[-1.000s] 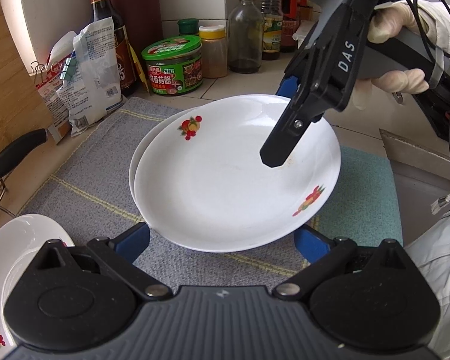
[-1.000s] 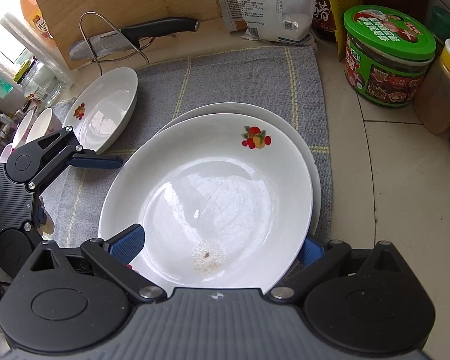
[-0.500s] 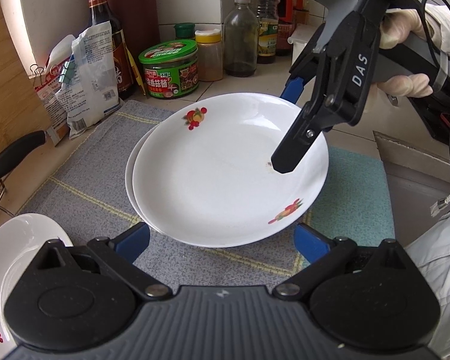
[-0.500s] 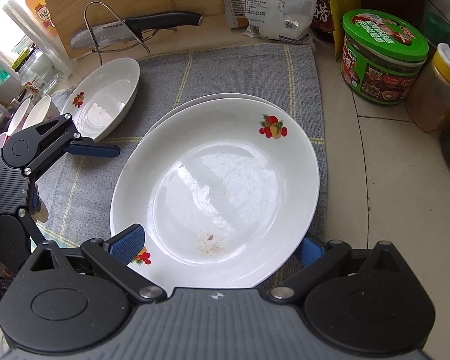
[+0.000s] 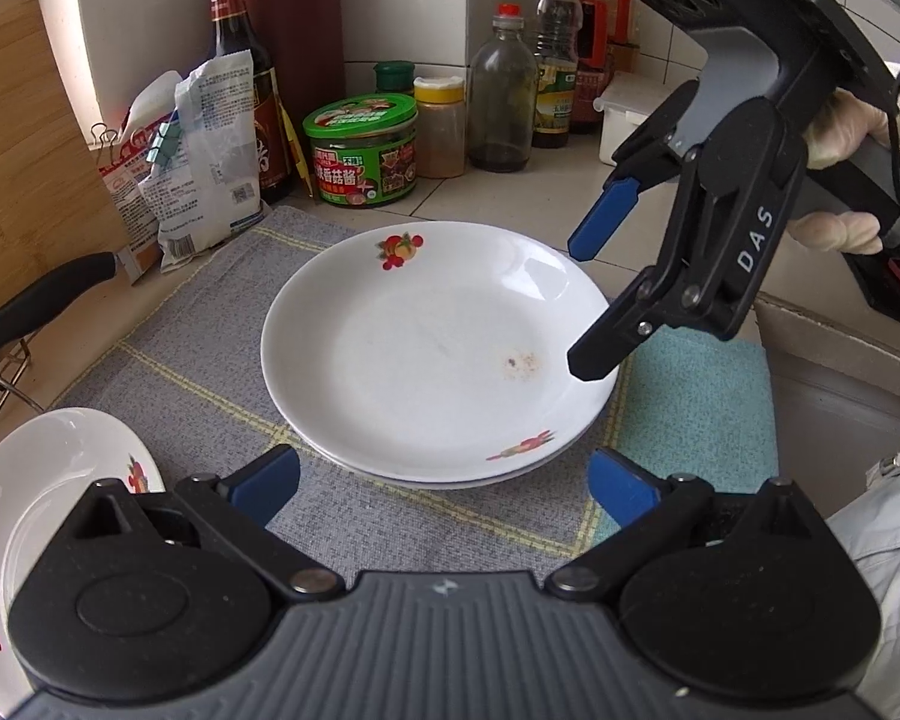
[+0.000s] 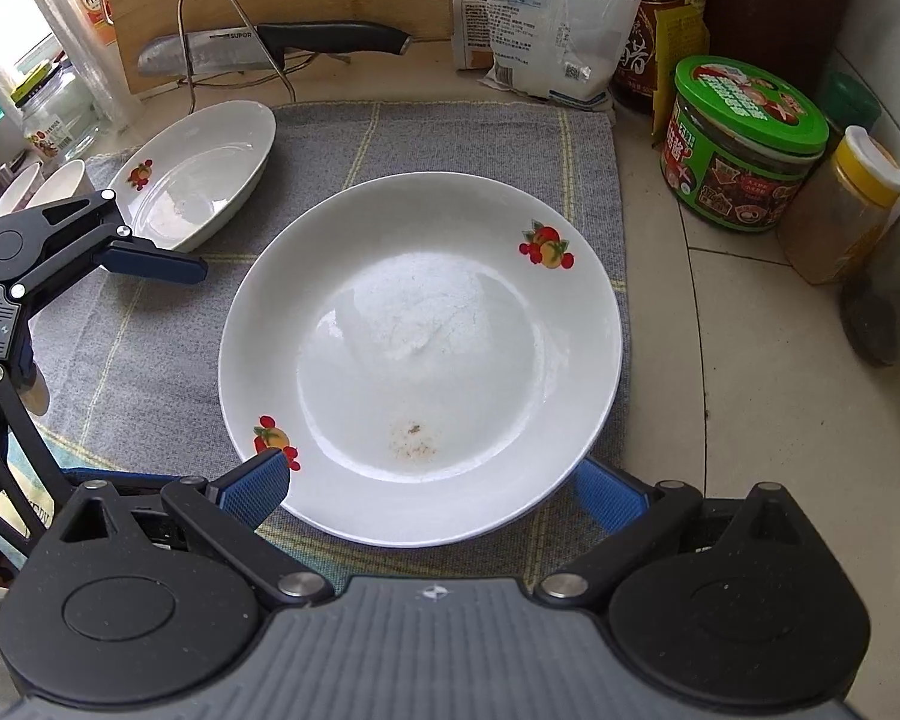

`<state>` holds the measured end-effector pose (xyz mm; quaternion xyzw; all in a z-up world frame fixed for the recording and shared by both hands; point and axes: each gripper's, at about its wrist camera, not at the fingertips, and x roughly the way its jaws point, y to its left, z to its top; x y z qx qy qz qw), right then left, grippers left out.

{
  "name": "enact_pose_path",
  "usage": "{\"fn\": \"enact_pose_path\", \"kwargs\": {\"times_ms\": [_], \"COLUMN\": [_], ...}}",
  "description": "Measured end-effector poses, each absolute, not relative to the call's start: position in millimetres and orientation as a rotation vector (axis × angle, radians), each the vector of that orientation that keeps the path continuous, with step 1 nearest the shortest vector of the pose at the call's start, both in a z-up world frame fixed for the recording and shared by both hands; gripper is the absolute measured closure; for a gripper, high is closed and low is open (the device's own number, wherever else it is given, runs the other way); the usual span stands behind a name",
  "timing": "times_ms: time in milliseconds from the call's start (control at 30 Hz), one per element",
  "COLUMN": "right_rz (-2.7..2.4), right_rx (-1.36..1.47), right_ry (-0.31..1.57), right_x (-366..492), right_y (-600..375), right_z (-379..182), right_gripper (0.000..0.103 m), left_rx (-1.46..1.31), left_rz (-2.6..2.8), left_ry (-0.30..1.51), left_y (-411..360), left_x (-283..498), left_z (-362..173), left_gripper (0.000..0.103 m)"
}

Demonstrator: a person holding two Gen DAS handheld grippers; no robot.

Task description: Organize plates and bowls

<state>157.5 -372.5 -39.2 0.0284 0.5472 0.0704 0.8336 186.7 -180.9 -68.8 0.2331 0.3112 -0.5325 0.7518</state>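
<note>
1. The left gripper [image 5: 441, 480] is spread wide with nothing between its blue pads; it sits low over the grey dish mat [image 5: 168, 354], just short of the near rim of the plates.
2. The right gripper [image 6: 432, 483] is likewise released and wide apart. Its pads flank the near rim of the top plate [image 6: 420, 354]; whether either pad touches the rim cannot be told.
3. In the left wrist view the right gripper [image 5: 591, 300] hangs tilted above the plate's right edge, fingers apart, gripping nothing.
4. The top plate [image 5: 438, 348] lies nested on a second plate [image 5: 450, 480], only its rim showing beneath, both on the mat.
5. A third plate [image 6: 198, 174] rests at the mat's far left corner.
6. Beyond stand a green-lidded jar [image 6: 744, 150] and a knife [image 6: 270, 45].
</note>
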Motion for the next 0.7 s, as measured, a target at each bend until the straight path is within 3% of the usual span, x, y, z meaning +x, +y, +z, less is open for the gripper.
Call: {"fn": "enact_pose_path", "kwargs": {"times_ms": [700], "right_rz": [0.134], "right_rx": [-0.122], "right_ry": [0.932], "right_x": [157], "right_y": [-318], "right_z": [-23], "right_gripper": [0.0], "left_rx": [0.21], "left_rz": [-0.723], "left_ry": [0.619], "left_y": [-109], "left_x": [189], "left_z": [-47], "left_gripper": [0.001]}}
